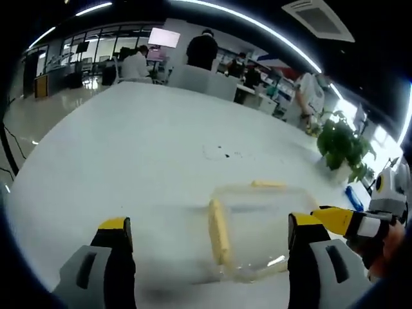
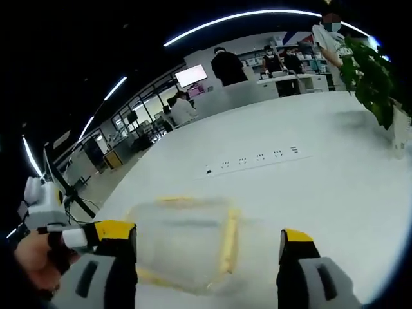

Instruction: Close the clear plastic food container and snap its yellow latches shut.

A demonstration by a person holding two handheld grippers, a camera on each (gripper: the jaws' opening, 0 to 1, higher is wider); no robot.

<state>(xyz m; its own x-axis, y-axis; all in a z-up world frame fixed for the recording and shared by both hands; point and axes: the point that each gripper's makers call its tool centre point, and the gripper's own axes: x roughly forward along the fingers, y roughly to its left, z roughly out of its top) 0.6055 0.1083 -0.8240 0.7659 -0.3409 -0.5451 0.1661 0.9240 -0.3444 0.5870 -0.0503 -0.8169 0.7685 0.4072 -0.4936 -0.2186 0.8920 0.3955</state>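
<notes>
Looking along the left gripper [image 1: 209, 248], its jaws stand released astride the clear container [image 1: 257, 228] on the white worktop [image 1: 148, 148]; the right gripper's tip reaches the container's far side. Pressing unevenly could skid the light box away, I judge. Right gripper view: the right gripper [image 2: 209, 248] is likewise spread around the container, yellow latch [image 2: 228, 238] between its jaws.

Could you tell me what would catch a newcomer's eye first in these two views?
The clear plastic container with yellow latches sits on the big white table, between the open jaws of the left hand-held gripper. The right hand-held gripper frames it from the other side, jaws also apart. A leafy green plant stands at the table's far edge.
</notes>
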